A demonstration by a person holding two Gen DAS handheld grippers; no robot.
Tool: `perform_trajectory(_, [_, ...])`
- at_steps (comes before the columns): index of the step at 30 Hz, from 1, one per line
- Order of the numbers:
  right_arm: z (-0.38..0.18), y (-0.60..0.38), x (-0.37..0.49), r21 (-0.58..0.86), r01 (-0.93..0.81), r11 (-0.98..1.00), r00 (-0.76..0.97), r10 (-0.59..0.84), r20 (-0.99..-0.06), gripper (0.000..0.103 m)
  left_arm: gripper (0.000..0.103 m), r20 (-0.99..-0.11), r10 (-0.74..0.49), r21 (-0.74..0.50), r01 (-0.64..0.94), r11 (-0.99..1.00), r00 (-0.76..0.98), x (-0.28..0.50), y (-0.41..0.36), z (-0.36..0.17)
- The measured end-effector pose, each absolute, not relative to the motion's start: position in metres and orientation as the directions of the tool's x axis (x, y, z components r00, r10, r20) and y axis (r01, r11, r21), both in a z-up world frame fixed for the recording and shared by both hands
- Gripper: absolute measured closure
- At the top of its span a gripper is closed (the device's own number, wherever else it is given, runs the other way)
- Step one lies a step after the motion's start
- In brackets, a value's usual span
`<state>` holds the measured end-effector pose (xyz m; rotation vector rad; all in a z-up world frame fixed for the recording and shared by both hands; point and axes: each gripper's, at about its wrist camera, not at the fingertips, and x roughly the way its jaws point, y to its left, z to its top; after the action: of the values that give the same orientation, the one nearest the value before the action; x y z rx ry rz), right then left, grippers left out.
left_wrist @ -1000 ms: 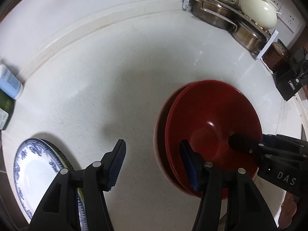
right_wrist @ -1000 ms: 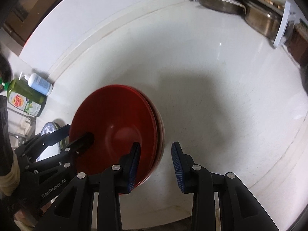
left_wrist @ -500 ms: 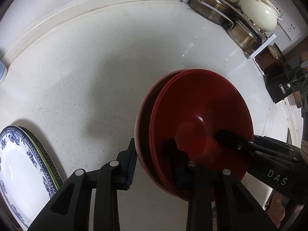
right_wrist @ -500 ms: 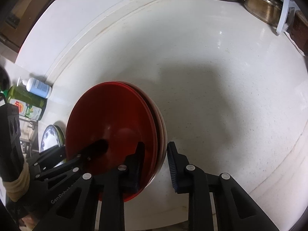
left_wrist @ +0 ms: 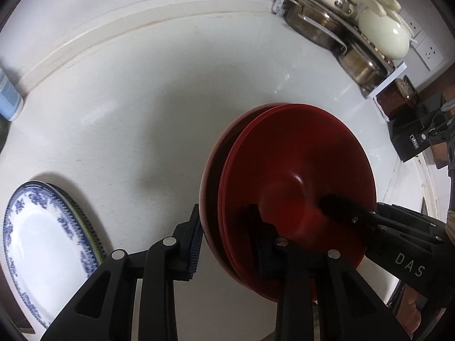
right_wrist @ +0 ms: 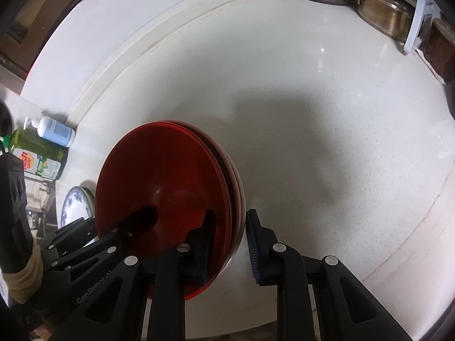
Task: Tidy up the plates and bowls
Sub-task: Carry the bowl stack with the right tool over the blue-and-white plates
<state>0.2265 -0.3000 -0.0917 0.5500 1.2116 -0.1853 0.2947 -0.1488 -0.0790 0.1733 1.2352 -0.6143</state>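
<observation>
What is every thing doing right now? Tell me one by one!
Red bowls: stacked, gripped at both rims.
Left gripper: fingers either side of the stack's rim, touching.
Right gripper: one finger inside the bowl, outer finger slightly off.
Blue-patterned plate: lying on other plates, untouched.
Soap bottles: lying flat.

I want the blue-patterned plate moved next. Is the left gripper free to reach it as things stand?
Probably not yet: the left gripper straddles the rim of the red bowls, so it looks occupied. Otherwise the blue-patterned plate lies close, with bare counter between.

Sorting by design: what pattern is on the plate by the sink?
Blue floral on white plate, left wrist view.
</observation>
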Motion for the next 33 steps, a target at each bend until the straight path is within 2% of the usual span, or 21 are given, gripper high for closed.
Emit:
perform_trajectory(13, [-0.042,-0.249,0.248,0.296,0.257,0.920,0.429,0.166,-0.888,0.080,0.073,-0.886,-0.333,-0.196,0.391,0.899,0.322,0.295,-0.074,-0.044])
perform_trajectory(33, [-0.035,-0.106,0.290,0.349,-0.082,0.933,0.344,0.355,-0.869,0.080,0.073,-0.880,-0.202,-0.194,0.061,0.979,0.431,0.282,0.086,-0.043])
